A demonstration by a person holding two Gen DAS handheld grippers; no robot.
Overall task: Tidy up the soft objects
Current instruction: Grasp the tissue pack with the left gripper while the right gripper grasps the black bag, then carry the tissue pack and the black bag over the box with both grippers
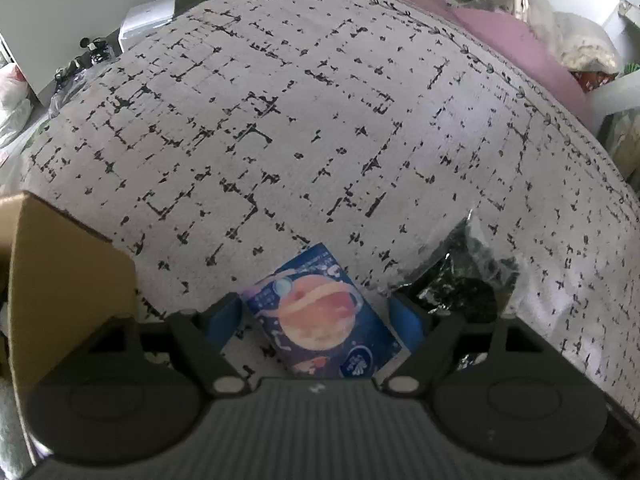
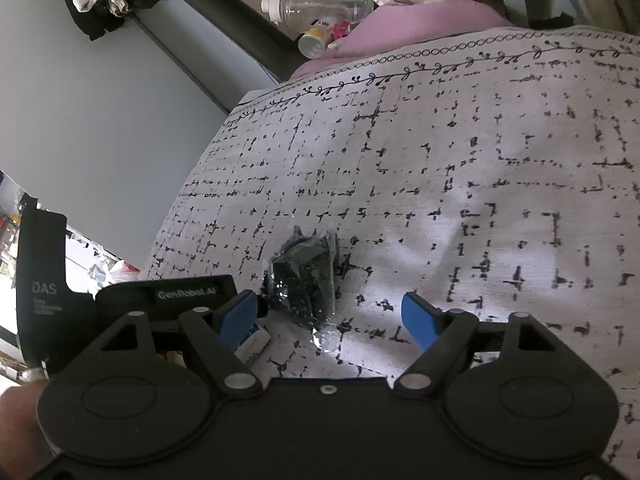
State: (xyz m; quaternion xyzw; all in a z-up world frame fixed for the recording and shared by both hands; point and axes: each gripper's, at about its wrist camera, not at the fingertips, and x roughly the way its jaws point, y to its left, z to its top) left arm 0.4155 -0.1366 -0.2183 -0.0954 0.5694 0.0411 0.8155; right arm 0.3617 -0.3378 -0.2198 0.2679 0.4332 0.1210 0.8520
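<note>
Both tongs are spread, nothing pinched yet. Your left gripper [image 1: 316, 312] has its blue pads either side of the tissue pack [image 1: 320, 316], w/ gaps visible btwn pads and pack, so it straddles rather than grips. That placement looks like a pre-grasp: pack centred, jaws wide enough to clear its skewed corners. The cardboard box [image 1: 60, 280] sits just to the left, prob. the drop spot, which would explain working this near edge of the patterned blanket [image 1: 320, 120].

Your right gripper [image 2: 330, 312] hovers open over the blanket, w/ the clear bag of dark stuff [image 2: 308, 276] ahead, closer to its left pad; contact there can't be told.

Orientation: tissue pack lies flat, planet print up, long axis diagonal, far end pointing up-left, near end down-right toward the gripper body. Closing as-is would catch it skewed, I'd judge. Bag's long axis runs roughly fore-aft in the right wrist view, sealed tail toward you.
</note>
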